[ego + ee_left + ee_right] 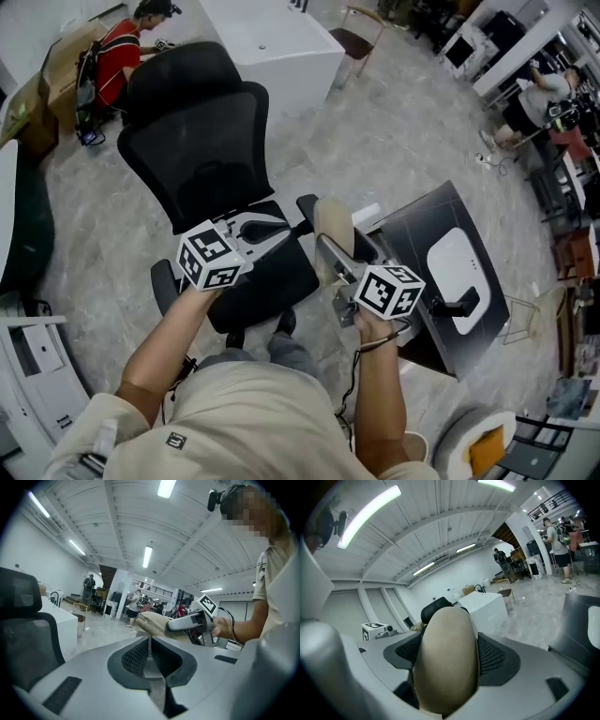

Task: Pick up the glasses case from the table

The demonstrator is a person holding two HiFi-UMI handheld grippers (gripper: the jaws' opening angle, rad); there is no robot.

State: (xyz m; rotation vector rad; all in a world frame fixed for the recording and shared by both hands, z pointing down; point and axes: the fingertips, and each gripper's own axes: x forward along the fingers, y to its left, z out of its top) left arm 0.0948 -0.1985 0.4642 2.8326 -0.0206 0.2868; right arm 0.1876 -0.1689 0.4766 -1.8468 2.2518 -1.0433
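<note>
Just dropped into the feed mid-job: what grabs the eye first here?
The tan case stands out first: it is clamped in the right claw and held in the air, clear of the dark table at the head view's right. Beside it, the left claw is shut on nothing, over a black chair.

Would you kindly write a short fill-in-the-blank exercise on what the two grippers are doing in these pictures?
1. The right gripper holds the tan glasses case between its ____.
2. The left gripper is shut and holds ____.
3. In the head view, the black backrest ahead of the left gripper belongs to an office ____.

Missing words: fingers; nothing; chair.
</note>
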